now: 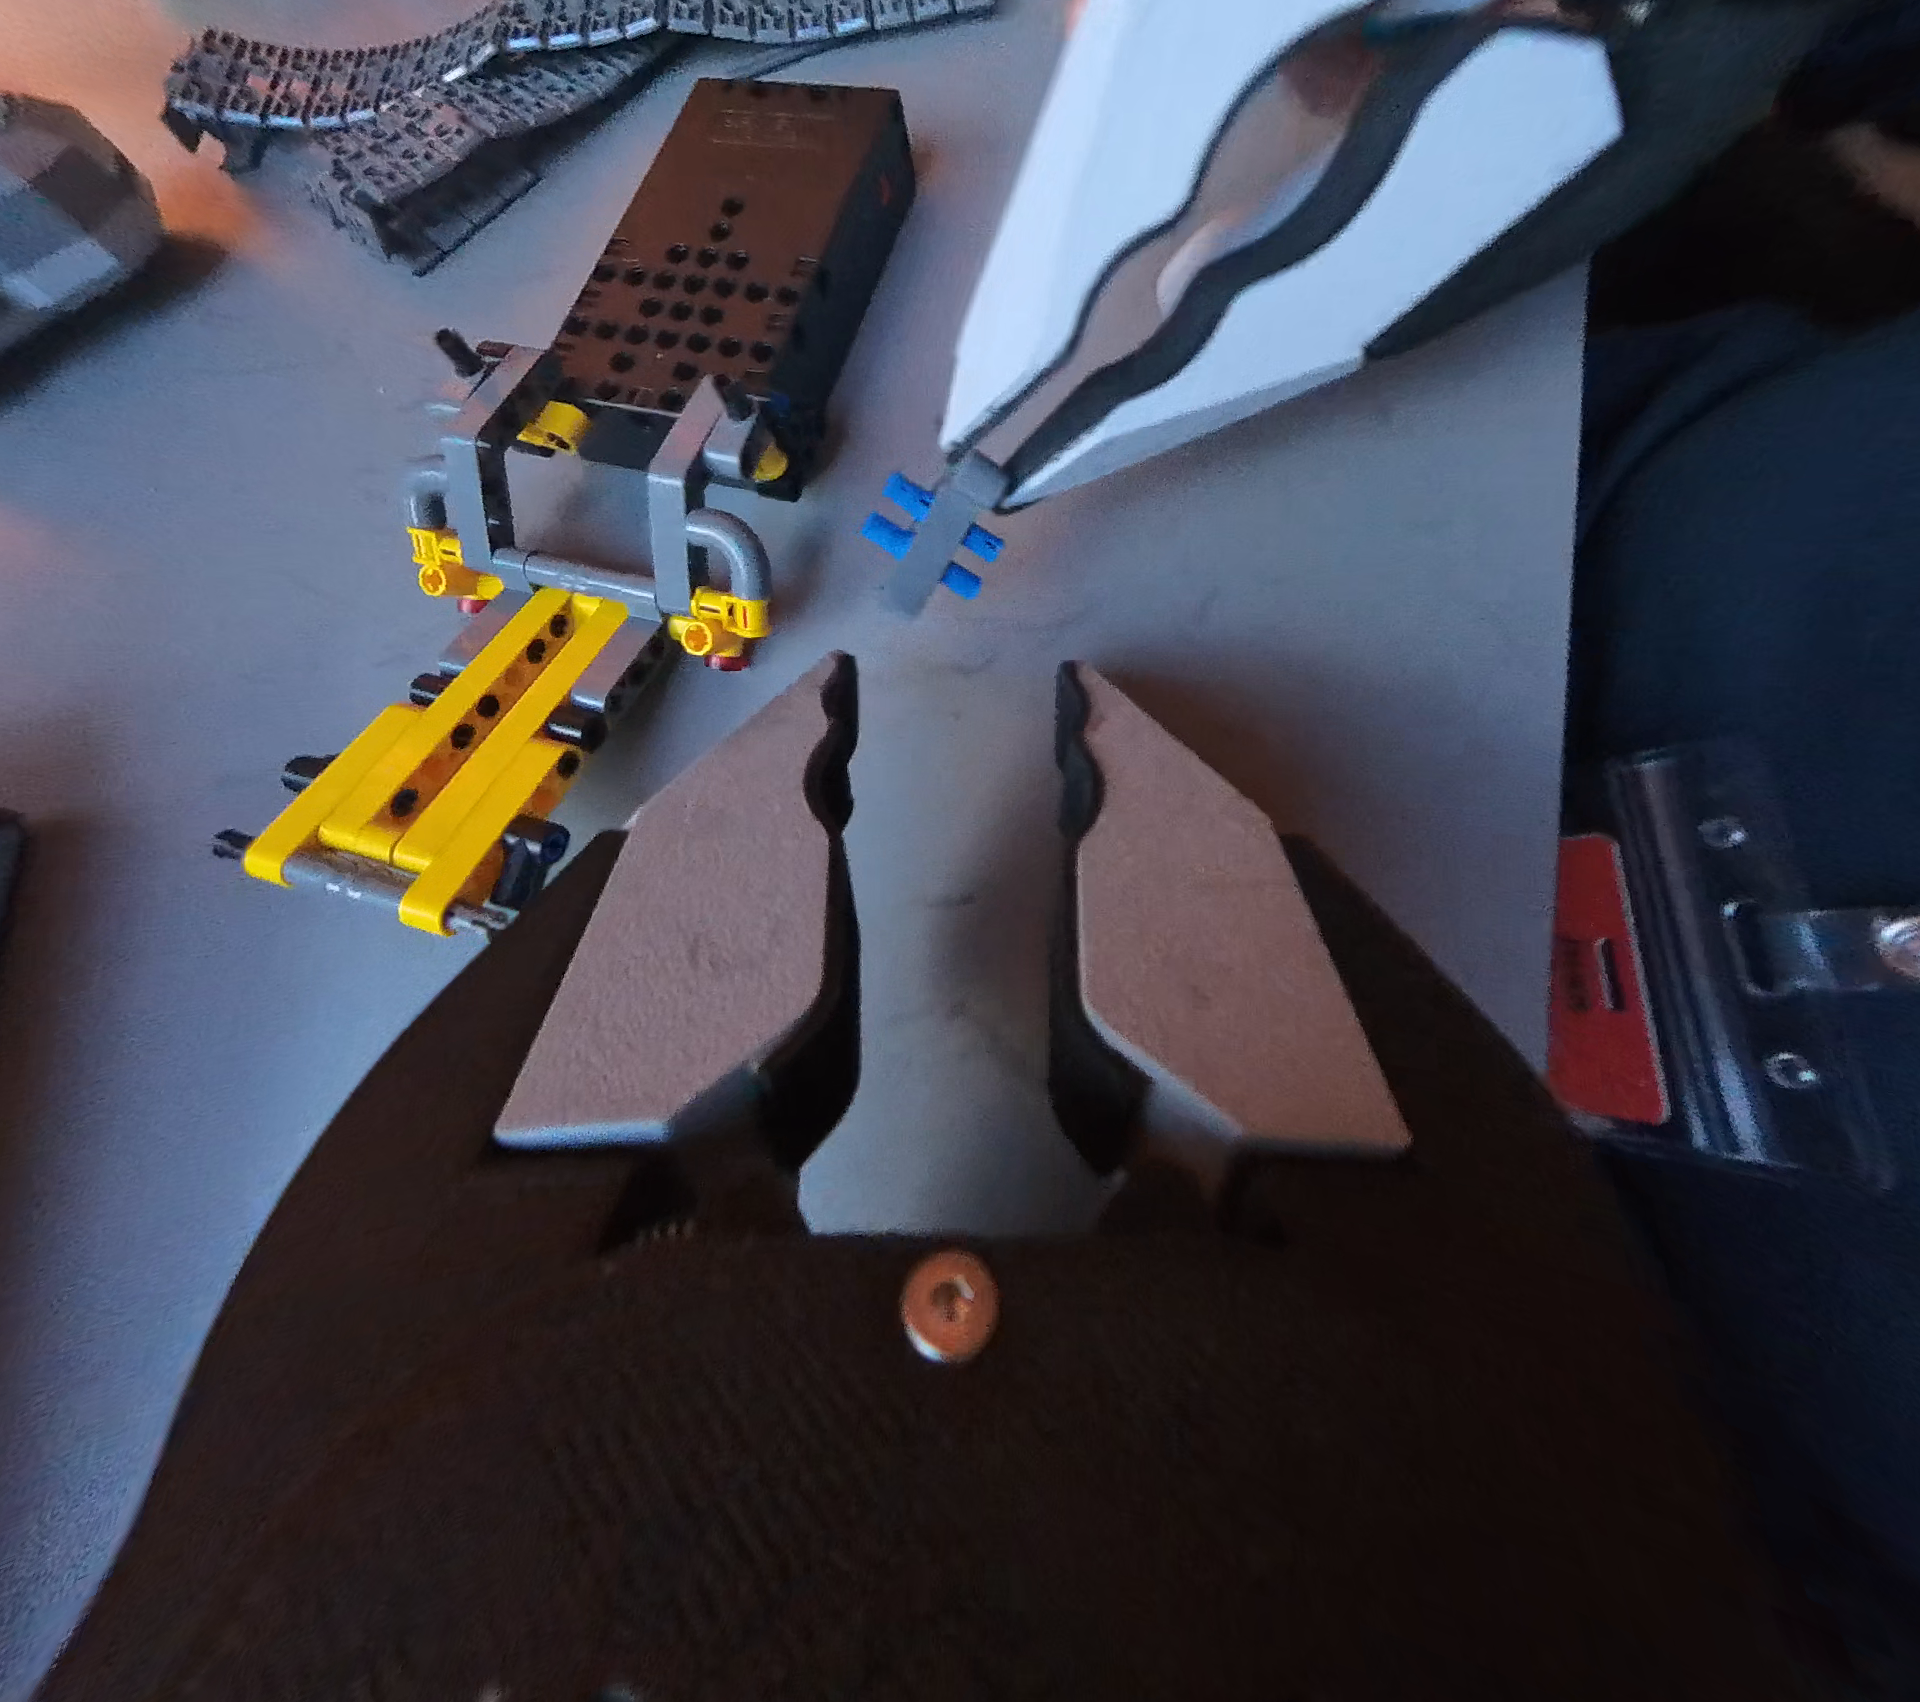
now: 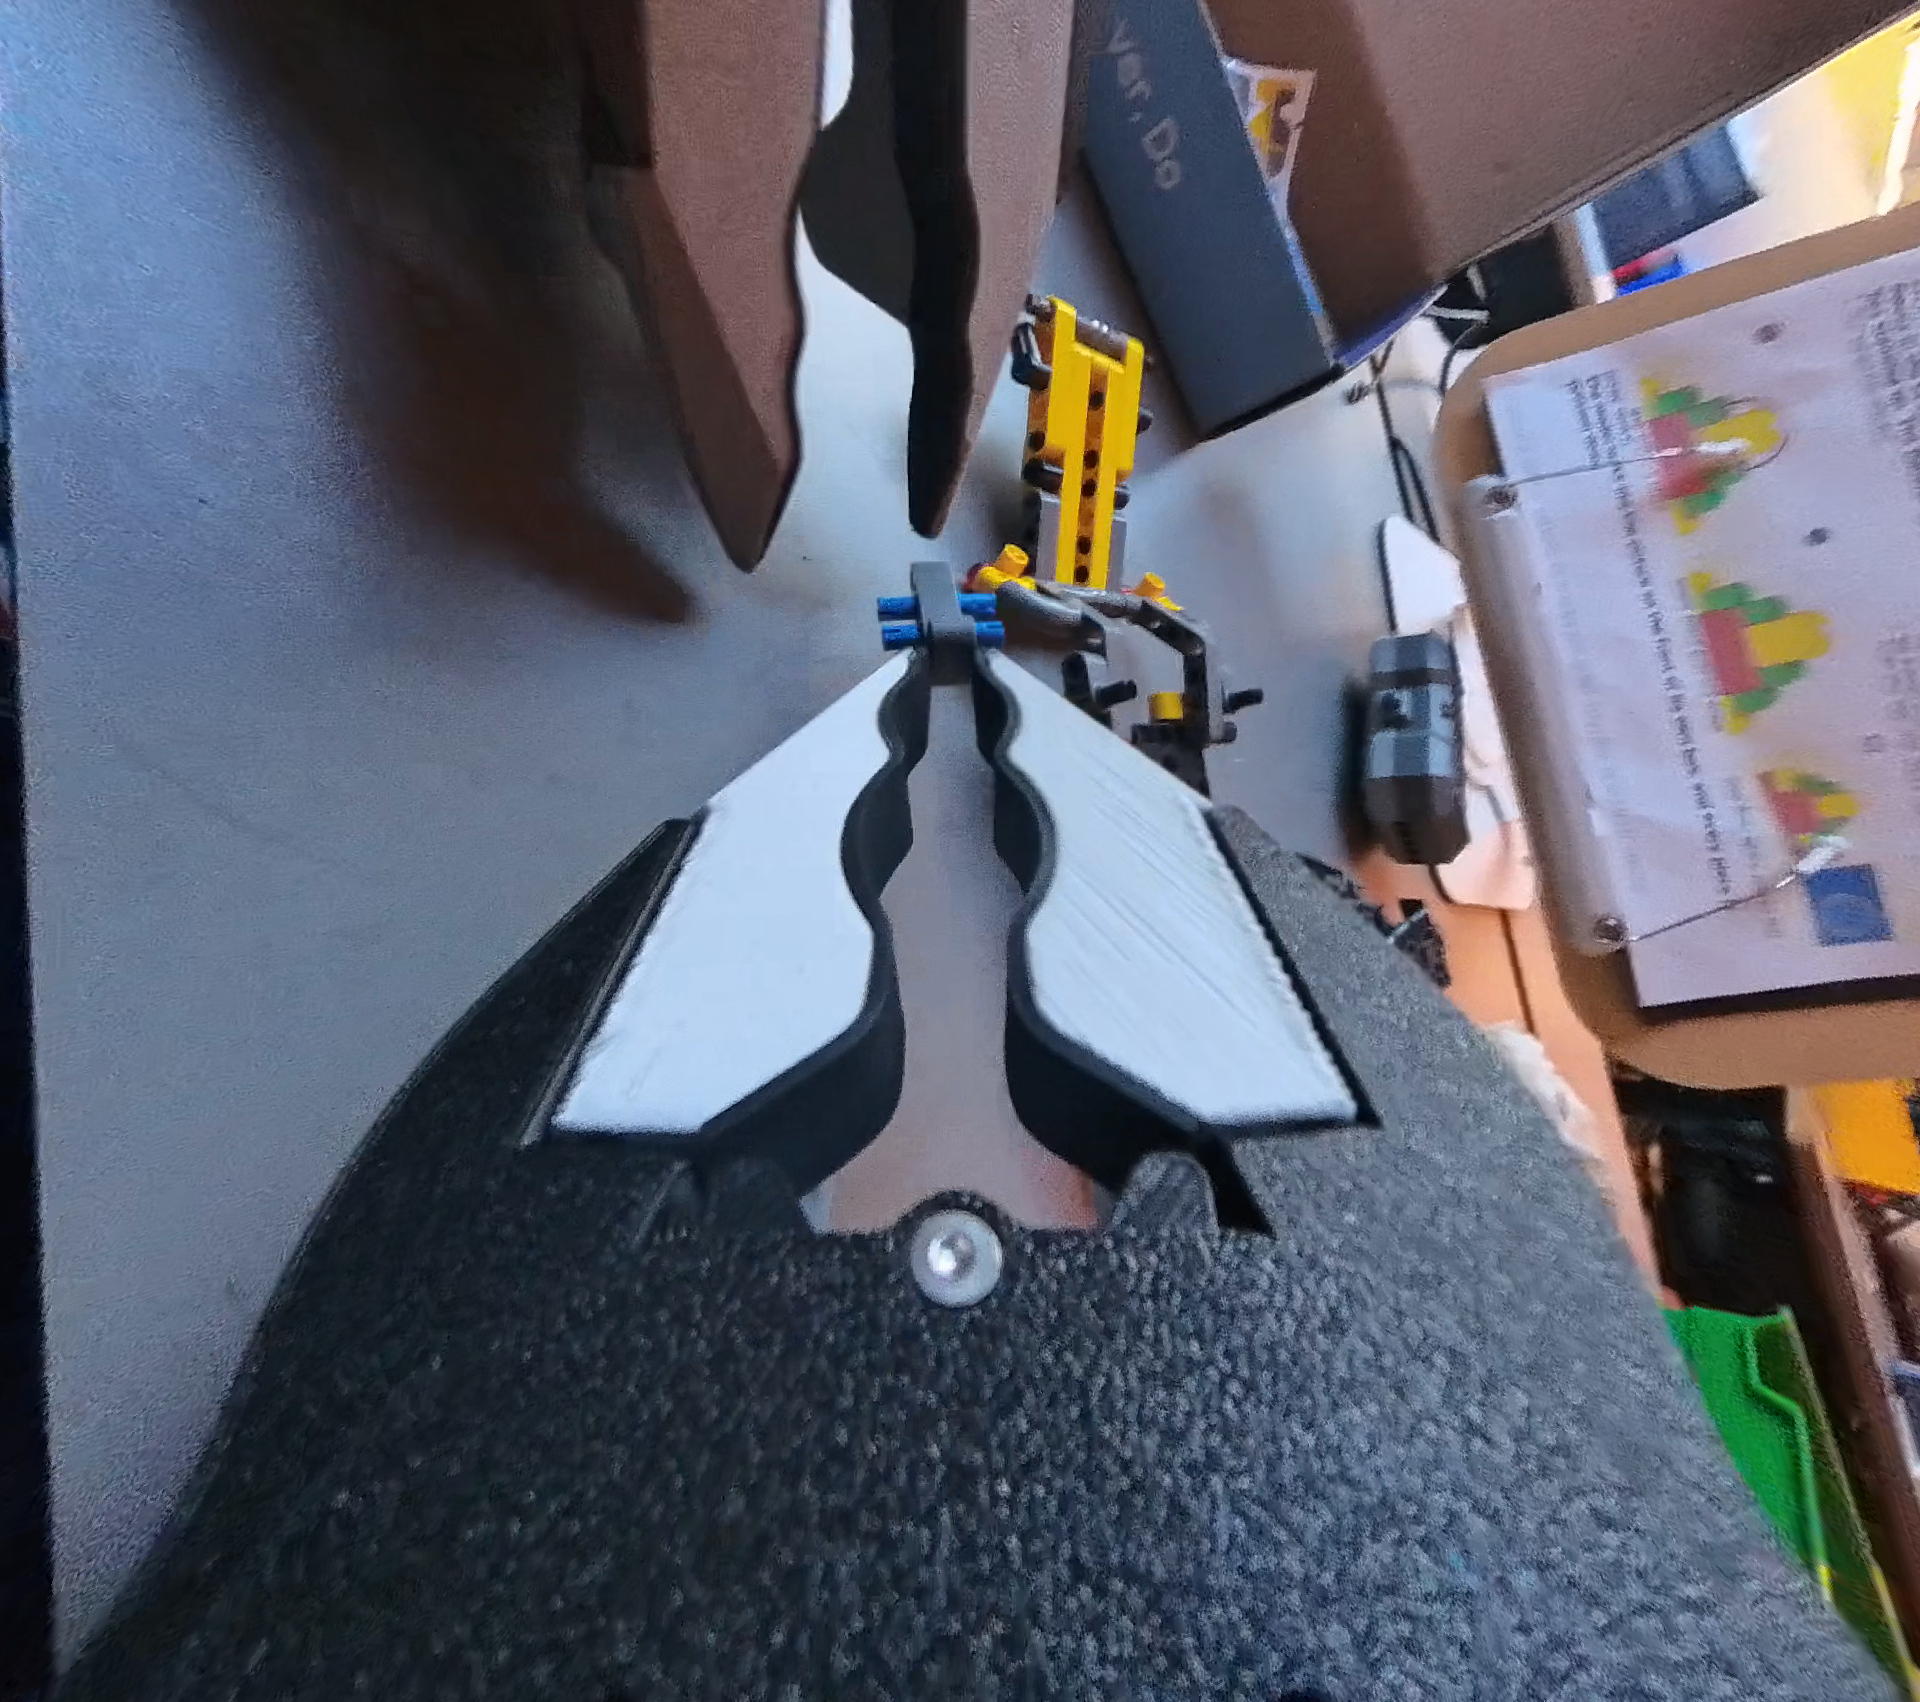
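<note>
Pinching the grey beam (image 2: 943,613) with blue pins by its end, your right gripper (image 2: 945,665) is clamped narrow just above the table (image 1: 1247,613). Your left gripper (image 1: 956,696) gapes wide and empty just short of it; the yellow-and-grey brick assembly (image 1: 540,613) lies to its left.

Right gripper (image 2: 948,665) has its white fingers pinched on a small grey beam (image 2: 943,613) with blue pins. Left gripper (image 2: 836,546) hangs just beyond it, jaws apart. Yellow brick model (image 2: 1086,447) sits behind on the grey table (image 2: 260,613).
</note>
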A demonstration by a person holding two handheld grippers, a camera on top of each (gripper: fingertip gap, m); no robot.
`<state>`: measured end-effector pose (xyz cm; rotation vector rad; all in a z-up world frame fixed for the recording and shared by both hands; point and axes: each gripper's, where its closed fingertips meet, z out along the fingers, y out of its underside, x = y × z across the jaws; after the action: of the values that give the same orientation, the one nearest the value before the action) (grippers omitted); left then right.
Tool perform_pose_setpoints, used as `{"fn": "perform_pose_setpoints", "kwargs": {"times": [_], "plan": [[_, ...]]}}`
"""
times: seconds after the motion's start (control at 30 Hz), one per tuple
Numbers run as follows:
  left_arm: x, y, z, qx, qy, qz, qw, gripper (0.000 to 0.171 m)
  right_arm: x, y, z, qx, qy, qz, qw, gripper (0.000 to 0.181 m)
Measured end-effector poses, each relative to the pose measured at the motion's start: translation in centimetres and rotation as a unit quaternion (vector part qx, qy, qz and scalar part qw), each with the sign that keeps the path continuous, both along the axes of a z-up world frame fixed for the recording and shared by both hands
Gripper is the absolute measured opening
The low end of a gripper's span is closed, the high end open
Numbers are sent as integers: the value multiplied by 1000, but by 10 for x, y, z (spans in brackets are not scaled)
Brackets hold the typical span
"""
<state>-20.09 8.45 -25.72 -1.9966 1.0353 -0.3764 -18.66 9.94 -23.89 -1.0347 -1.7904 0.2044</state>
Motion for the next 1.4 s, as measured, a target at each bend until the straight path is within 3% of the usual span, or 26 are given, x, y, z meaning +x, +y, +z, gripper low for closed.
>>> {"fn": "perform_pose_setpoints", "kwargs": {"times": [0.23,0.33,0.5,0.6,0.83,0.9,1.23,1.3,1.4], "plan": [[7,-12,15,-61,-108,-33,992,30,-4,-30,23,39,67,83,994,4],[20,-31,25,-98,-162,-97,977,21,-4,-32,25,27,75,89,993,5],[22,-36,38,-140,-237,-114,955,21,-3,-34,29,23,87,99,991,4],[21,-35,39,-176,-261,-113,942,10,-3,-35,30,29,88,100,991,4],[21,-32,37,-165,-254,-99,948,5,-3,-35,34,44,101,96,989,6],[23,-33,38,-189,-271,-100,939,5,-4,-38,32,45,96,100,989,18],[24,-33,39,-188,-276,-94,938,5,-4,-39,30,71,89,101,988,14],[24,-32,40,-166,-267,-93,945,6,-3,-38,30,55,89,102,989,14],[20,-27,41,-63,-204,-80,974,17,-2,-34,29,32,92,96,991,4]]}}
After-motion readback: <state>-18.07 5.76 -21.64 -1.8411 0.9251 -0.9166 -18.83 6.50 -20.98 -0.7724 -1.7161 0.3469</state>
